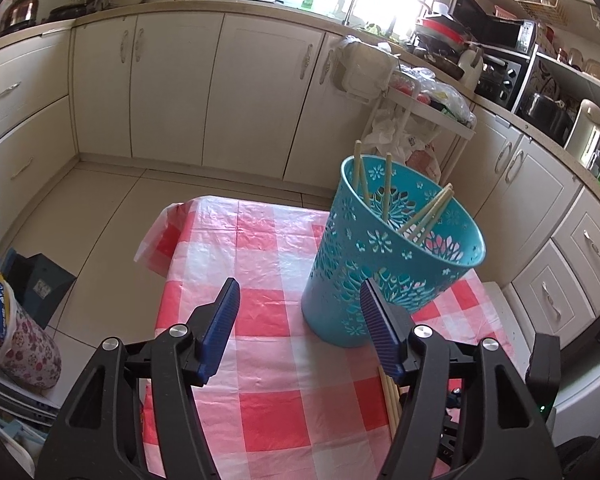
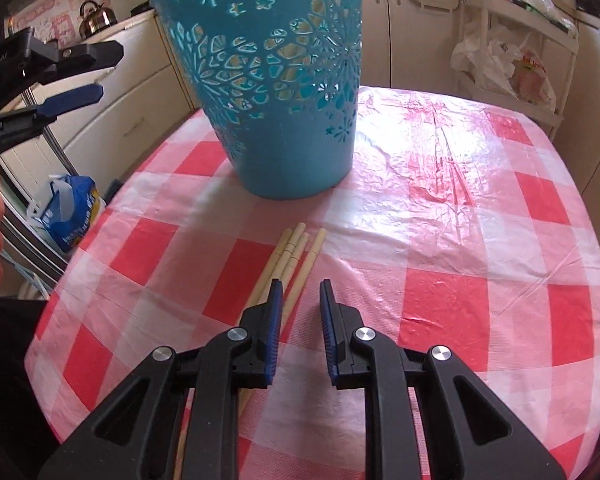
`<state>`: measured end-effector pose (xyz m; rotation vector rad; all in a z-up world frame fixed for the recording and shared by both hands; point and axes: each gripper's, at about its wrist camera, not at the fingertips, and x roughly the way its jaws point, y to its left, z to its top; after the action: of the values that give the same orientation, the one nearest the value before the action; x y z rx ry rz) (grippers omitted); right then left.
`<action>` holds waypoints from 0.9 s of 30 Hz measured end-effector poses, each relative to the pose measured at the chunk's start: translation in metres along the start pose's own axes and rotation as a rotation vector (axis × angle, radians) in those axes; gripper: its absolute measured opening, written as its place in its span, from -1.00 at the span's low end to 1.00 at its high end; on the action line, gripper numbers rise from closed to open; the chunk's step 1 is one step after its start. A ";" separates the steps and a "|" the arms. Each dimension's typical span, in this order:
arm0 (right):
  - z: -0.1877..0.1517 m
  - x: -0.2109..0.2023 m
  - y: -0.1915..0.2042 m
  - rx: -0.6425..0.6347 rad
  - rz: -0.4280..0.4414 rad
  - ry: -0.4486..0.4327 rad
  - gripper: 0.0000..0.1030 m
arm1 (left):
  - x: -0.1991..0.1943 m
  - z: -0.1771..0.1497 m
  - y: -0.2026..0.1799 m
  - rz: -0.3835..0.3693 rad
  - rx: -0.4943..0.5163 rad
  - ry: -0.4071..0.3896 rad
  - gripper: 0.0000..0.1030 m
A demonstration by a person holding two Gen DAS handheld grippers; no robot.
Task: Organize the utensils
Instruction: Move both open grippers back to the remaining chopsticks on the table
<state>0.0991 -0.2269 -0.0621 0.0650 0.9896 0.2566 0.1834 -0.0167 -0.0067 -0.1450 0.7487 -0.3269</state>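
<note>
Pale wooden chopsticks: four slim round sticks lying side by side on the red-and-white checked tablecloth, just before a teal cut-out flower basket holding several more. Right gripper: jaws narrowly parted over the sticks, gripping nothing. Left gripper: wide apart, empty.

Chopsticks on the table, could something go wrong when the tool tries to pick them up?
Maybe. Four chopsticks lie bunched together, so the right tool might grab several or knock some askew. It sits slightly off them, with only one finger over the bundle, so it could miss. The tall blue basket with chopsticks inside stands close; a bump might tip it.
</note>
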 end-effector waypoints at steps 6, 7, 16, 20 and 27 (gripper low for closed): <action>-0.002 -0.003 -0.006 -0.027 -0.041 0.024 -0.73 | 0.019 -0.031 -0.022 -0.007 0.085 0.102 0.15; -0.002 -0.004 -0.008 -0.024 -0.037 0.024 -0.73 | 0.026 -0.041 -0.031 -0.017 0.108 0.135 0.15; -0.005 -0.009 -0.021 0.022 0.018 0.026 -0.73 | 0.051 -0.084 -0.081 -0.021 0.269 0.224 0.15; -0.006 -0.010 -0.028 0.044 0.040 0.027 -0.73 | 0.063 -0.092 -0.082 -0.004 0.269 0.264 0.15; -0.008 -0.012 -0.023 0.041 0.035 0.027 -0.71 | 0.075 -0.100 -0.079 0.002 0.273 0.301 0.15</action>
<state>0.0904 -0.2527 -0.0611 0.1169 1.0216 0.2701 0.1473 -0.1182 -0.1079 0.1663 0.9926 -0.4511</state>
